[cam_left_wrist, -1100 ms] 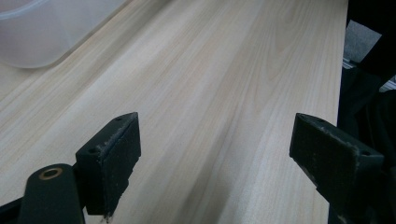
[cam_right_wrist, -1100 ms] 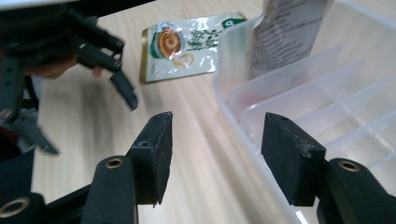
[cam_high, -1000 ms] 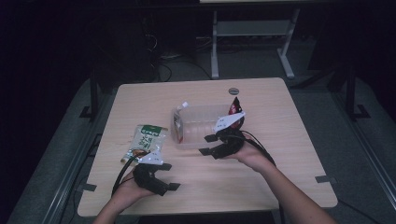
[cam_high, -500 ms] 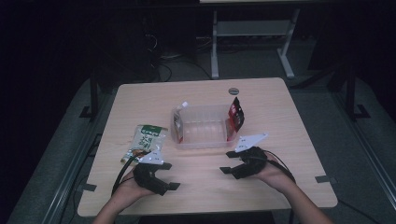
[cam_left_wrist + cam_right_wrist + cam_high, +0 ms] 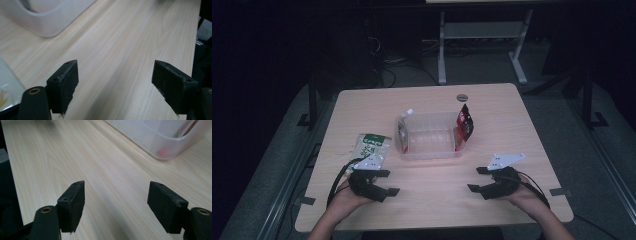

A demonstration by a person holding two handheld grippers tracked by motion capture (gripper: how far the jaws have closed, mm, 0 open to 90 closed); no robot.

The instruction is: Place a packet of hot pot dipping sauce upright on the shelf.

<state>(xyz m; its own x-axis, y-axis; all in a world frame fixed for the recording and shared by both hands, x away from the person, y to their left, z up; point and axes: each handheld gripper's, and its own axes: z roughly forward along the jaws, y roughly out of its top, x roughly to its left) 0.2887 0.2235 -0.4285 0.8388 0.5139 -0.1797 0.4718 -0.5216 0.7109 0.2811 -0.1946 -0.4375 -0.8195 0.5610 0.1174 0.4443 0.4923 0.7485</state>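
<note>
On the near half of the table (image 5: 432,200) both grippers rest low with nothing held. The right gripper (image 5: 481,180) sits at the near right; its jaws have just been opening, and bare wood shows between its pads (image 5: 72,206). The left gripper (image 5: 384,182) sits at the near left, jaws wide but just narrowed a little, also with nothing between them. The clear bin (image 5: 432,150) stands mid-table with a red packet (image 5: 463,125) leaning inside its right end and a pale pouch (image 5: 402,134) upright at its left end. The green snack bag (image 5: 372,148) lies flat just left of the bin, close beyond the left gripper — probably the next thing to go in. To do that well, the left gripper should come in low along the bag's near edge, pinch one edge rather than the puffy middle, lift clear of the bin's wall, and let go over the free middle — away from both packets.
</note>
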